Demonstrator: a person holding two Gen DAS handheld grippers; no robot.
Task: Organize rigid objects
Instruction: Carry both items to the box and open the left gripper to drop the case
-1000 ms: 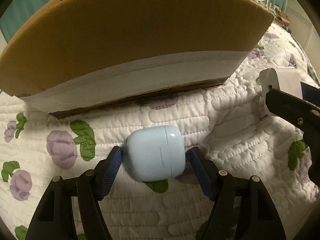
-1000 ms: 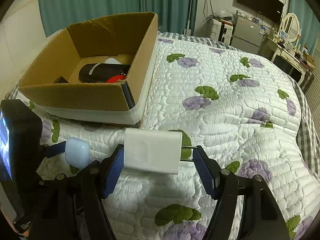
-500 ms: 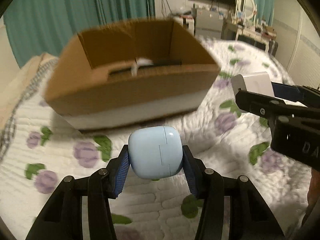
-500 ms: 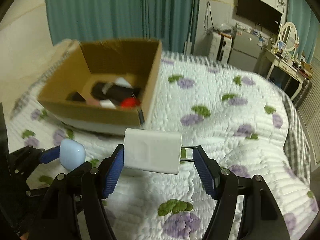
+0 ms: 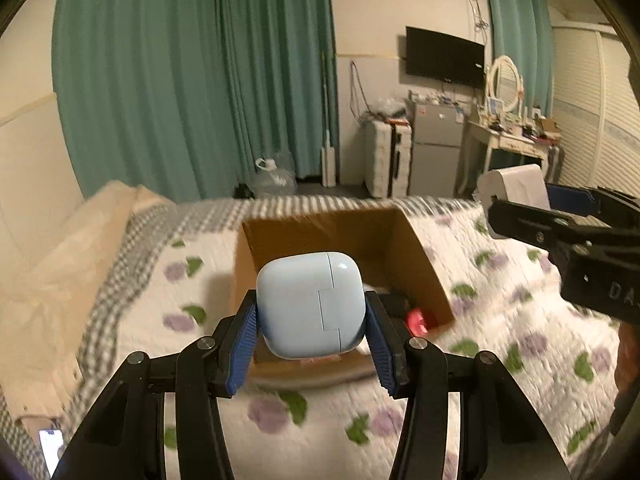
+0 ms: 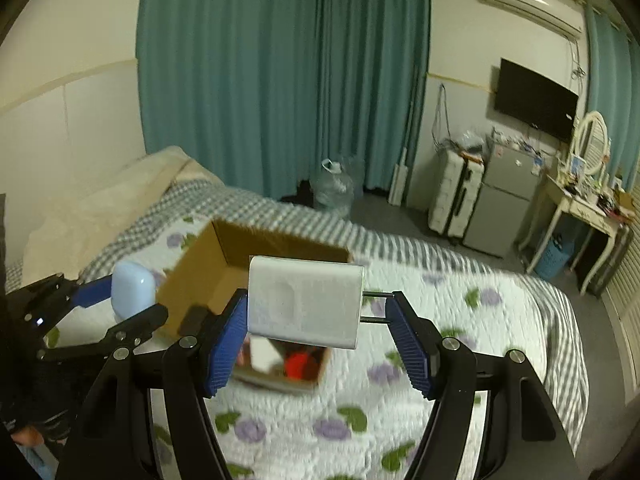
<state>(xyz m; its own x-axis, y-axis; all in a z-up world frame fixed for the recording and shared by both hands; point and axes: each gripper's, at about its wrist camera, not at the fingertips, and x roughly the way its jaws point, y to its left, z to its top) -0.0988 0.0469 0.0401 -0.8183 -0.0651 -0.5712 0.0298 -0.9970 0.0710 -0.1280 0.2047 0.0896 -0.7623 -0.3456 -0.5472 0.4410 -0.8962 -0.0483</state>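
Note:
My left gripper (image 5: 312,340) is shut on a pale blue earbud case (image 5: 310,304), held high above the bed; the case also shows in the right wrist view (image 6: 132,290). My right gripper (image 6: 318,338) is shut on a white plug charger (image 6: 306,306), its metal prongs against the right pad; the charger also shows in the left wrist view (image 5: 514,186). Below and ahead sits an open cardboard box (image 5: 340,232) on the floral quilt, also in the right wrist view (image 6: 200,272), with a red item (image 5: 418,320) and dark items inside, partly hidden.
The bed's white floral quilt (image 6: 440,392) spreads around the box. A cream pillow (image 5: 60,264) lies at the left. A phone (image 5: 50,450) lies at the lower left edge. Teal curtains, a small fridge (image 5: 434,160) and a dressing table stand beyond the bed.
The left gripper has shut on the earbud case and lifted it off the quilt. Both grippers have risen well above the bed with their objects; the box now lies far below.

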